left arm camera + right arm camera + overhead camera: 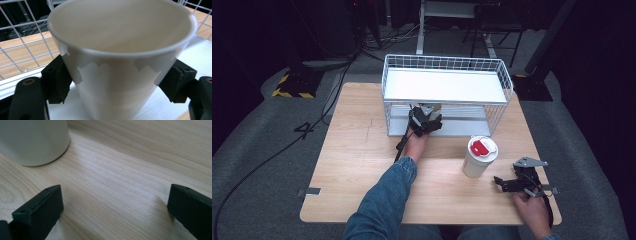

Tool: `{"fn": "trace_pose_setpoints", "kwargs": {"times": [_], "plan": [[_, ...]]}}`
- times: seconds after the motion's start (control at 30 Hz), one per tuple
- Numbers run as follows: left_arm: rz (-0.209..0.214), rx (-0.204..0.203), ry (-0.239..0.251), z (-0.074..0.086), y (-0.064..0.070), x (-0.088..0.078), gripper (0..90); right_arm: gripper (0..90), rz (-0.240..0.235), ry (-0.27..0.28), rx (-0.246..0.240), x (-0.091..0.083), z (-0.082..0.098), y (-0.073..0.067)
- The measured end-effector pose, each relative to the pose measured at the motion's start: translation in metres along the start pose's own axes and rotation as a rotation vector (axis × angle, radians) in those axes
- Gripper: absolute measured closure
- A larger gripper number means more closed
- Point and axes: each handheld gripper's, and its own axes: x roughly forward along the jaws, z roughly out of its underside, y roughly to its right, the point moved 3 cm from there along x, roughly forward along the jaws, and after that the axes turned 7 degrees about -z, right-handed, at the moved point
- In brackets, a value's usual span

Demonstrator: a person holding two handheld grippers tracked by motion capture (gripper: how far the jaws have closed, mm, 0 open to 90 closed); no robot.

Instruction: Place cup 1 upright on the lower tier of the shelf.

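Between left gripper (pixel 117 85) pads: white cup (pixel 120 50) clamped; right gripper (pixel 115 207) open, empty. Lower level onto rack shelf (pixel 447 125).

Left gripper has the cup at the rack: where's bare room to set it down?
The rack's top shelf lies bare wall to wall. The table's left half is free too. Crowded: right front, lidded cup beside the right gripper. Left gripper clamps the white cup.

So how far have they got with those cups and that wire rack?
Partway, it seems. The left hand-held gripper is clamped on an open white cup at the lower level of the wire rack, apparently placing it there. The lidded cup stands on the table, likely next. The right hand-held gripper rests open beside it, holding nothing.
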Motion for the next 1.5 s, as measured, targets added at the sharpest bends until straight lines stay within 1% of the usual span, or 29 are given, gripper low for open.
{"fn": "trace_pose_setpoints", "kwargs": {"times": [0.03,0.13,0.17,0.27,0.3,0.33,0.37,0.4,0.47,0.5,0.57,0.67,0.7,0.73,0.77,0.8,0.87,0.9,1.0,1.03,1.1,1.17,1.2,1.27,1.3,1.33,1.4,1.5], "plan": [[0.017,-0.007,-0.005,0.0,0.0,0.002,22.2,0.5,0.0,0.0,0.0,0.0,0.0,0.0],[0.019,-0.004,-0.006,0.0,-0.001,0.005,22.3,0.6,0.0,0.0,0.0,0.0,0.0,0.0],[0.009,0.002,-0.003,0.0,-0.002,0.007,22.3,0.5,0.0,0.0,0.0,0.0,0.0,0.0],[0.006,0.004,0.006,-0.001,-0.001,0.008,22.3,0.5,0.0,0.0,0.0,0.0,0.0,0.0],[0.009,0.006,0.001,0.0,-0.002,0.008,22.3,0.5,0.0,0.0,0.0,0.0,0.0,0.0],[0.03,0.003,0.001,0.0,-0.001,0.009,22.2,0.5,0.0,0.0,0.0,0.0,0.0,0.0],[0.028,0.014,0.001,0.0,-0.002,0.009,22.2,0.5,0.0,0.0,0.0,0.0,0.0,0.0],[0.03,-0.005,-0.005,0.0,-0.002,0.008,22.2,0.5,0.0,0.0,0.0,0.0,0.0,0.0],[0.038,-0.026,-0.012,0.001,-0.003,0.009,21.6,0.5,0.0,0.0,0.0,0.0,0.0,0.0],[0.046,-0.034,-0.018,0.001,-0.003,0.009,19.3,0.5,-0.002,0.0,0.001,0.0,0.0,0.0],[0.048,-0.039,-0.025,0.002,-0.003,0.01,15.7,0.5,0.0,0.0,0.0,0.0,0.0,0.0],[0.029,-0.018,-0.028,0.003,-0.001,0.01,15.0,0.6,0.0,0.0,0.0,0.0,0.0,0.0],[0.032,-0.006,-0.032,0.003,-0.001,0.01,14.9,0.5,0.0,0.0,0.0,0.0,0.0,0.0],[0.038,-0.006,-0.031,0.003,0.0,0.009,14.7,0.5,0.0,0.0,0.0,0.0,0.0,0.0],[0.035,0.002,-0.032,0.003,0.0,0.008,14.2,0.5,0.0,0.0,0.0,0.0,0.0,0.0],[0.033,0.001,-0.03,0.003,0.0,0.007,13.8,0.6,0.0,0.0,0.0,0.0,0.0,0.0],[0.04,-0.004,-0.025,0.003,0.0,0.004,13.4,0.5,0.0,0.0,0.0,0.0,0.0,0.0],[0.041,0.004,-0.031,0.003,-0.001,0.002,13.2,0.5,0.0,-0.001,0.001,0.0,0.0,0.0],[0.031,0.012,-0.038,0.005,-0.001,-0.003,12.7,0.5,0.0,0.0,0.0,0.0,0.0,0.0],[0.039,0.02,-0.038,0.005,-0.003,-0.005,12.7,0.5,0.0,0.0,0.0,0.0,0.0,0.0],[0.031,0.01,-0.039,0.005,-0.003,-0.012,12.0,0.5,-0.001,0.0,0.0,0.0,0.0,0.0],[0.054,0.018,-0.034,0.005,-0.003,-0.018,11.4,0.5,-0.001,-0.001,0.001,0.0,0.0,0.0],[0.049,0.006,-0.034,0.005,-0.002,-0.022,11.4,0.5,-0.001,0.0,0.0,0.0,0.0,0.0],[0.055,0.02,-0.031,0.005,-0.001,-0.029,11.4,0.5,-0.001,-0.001,0.001,0.0,0.0,0.0],[0.067,0.009,-0.032,0.006,0.0,-0.033,11.4,0.5,-0.001,-0.001,0.001,0.0,0.0,0.0],[0.074,0.008,-0.039,0.006,0.0,-0.036,11.3,0.5,-0.001,0.0,0.001,0.0,0.0,0.0],[0.083,-0.01,-0.049,0.005,0.0,-0.043,11.6,0.6,-0.001,-0.001,0.0,0.0,0.0,0.0],[0.102,-0.005,-0.039,0.002,-0.001,-0.056,11.9,0.5,-0.001,-0.001,0.002,0.0,0.0,0.0]]}}
